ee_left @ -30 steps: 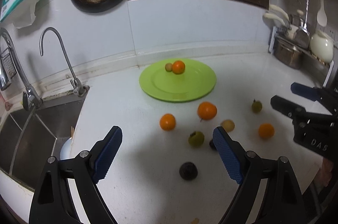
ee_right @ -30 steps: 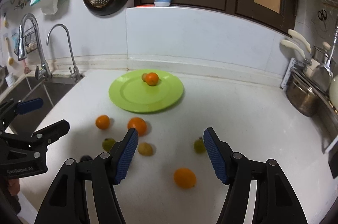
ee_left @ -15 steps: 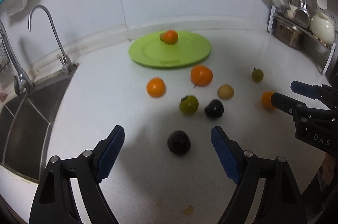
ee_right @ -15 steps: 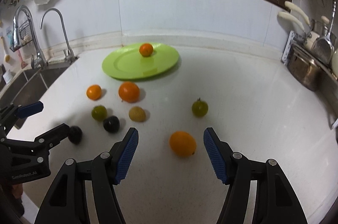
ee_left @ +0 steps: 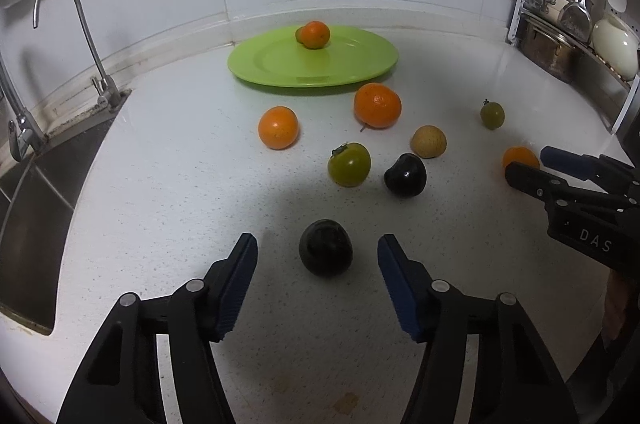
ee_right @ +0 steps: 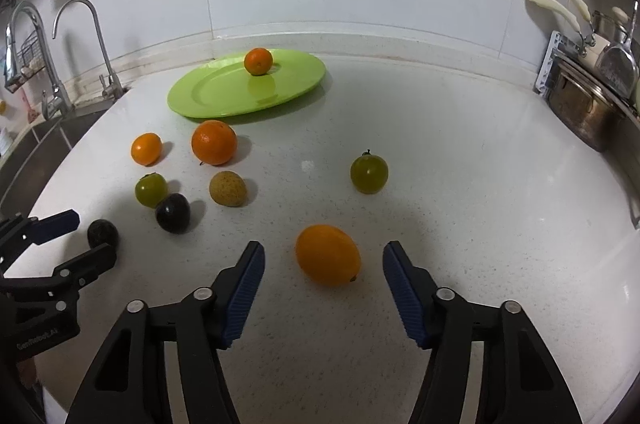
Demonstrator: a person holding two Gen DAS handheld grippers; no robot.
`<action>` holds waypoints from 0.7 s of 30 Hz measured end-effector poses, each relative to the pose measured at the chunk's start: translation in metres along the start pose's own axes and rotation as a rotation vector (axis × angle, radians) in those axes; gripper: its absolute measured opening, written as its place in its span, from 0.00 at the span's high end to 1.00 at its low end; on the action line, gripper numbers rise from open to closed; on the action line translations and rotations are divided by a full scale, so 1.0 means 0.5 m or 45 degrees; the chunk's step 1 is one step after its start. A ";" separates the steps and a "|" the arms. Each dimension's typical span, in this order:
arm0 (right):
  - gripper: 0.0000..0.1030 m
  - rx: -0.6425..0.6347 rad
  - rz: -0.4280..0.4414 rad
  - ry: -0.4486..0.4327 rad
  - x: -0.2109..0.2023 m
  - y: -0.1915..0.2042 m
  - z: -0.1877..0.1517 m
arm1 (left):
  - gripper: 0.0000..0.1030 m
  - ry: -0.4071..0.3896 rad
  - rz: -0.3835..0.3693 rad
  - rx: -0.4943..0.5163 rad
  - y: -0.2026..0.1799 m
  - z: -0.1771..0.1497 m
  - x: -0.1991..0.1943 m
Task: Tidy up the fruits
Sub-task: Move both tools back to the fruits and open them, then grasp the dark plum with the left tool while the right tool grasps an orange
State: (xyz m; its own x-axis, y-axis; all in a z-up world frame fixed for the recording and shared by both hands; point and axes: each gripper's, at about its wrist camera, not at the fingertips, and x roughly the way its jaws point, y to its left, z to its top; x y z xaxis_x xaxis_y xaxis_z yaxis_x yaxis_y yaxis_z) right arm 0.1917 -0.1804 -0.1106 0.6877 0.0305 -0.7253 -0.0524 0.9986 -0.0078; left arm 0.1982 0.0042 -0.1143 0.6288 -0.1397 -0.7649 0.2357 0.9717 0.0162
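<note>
A green plate (ee_left: 352, 64) at the back of the white counter holds an orange (ee_left: 315, 34) with a small green fruit behind it. Several loose fruits lie in front of it. My left gripper (ee_left: 318, 256) is open, low over the counter, with a dark round fruit (ee_left: 326, 253) between its fingertips, not touched. My right gripper (ee_right: 323, 260) is open around an orange fruit (ee_right: 328, 255), also untouched. A black plum (ee_left: 405, 175), a green persimmon (ee_left: 349, 165), a tan fruit (ee_left: 428, 141) and two oranges (ee_left: 377, 105) lie further in.
A sink (ee_left: 24, 192) with taps (ee_left: 72, 36) is at the left. A dish rack with pots (ee_left: 560, 44) stands at the right. A small green fruit (ee_right: 369, 173) lies alone right of centre. The counter's front edge is close below both grippers.
Both grippers have dropped down and forward toward the counter. The dark fruit now lies between my left fingertips and the orange fruit between my right fingertips. Both stay open.
</note>
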 end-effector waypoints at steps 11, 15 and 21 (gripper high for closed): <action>0.54 0.017 0.013 0.041 0.028 -0.009 -0.001 | 0.63 0.035 -0.040 -0.007 0.001 0.003 0.018; 0.62 0.013 0.026 0.046 0.030 -0.006 -0.002 | 0.71 0.035 -0.049 -0.010 0.002 0.004 0.019; 0.64 0.001 0.039 0.025 0.015 0.004 0.004 | 0.72 0.026 -0.063 -0.005 0.003 0.006 0.011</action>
State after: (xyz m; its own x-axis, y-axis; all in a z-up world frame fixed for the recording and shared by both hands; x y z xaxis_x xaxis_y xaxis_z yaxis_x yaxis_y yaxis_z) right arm 0.1984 -0.1781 -0.1148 0.6712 0.0601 -0.7388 -0.0726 0.9972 0.0152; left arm 0.2042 0.0041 -0.1167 0.6013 -0.1840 -0.7776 0.2634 0.9644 -0.0245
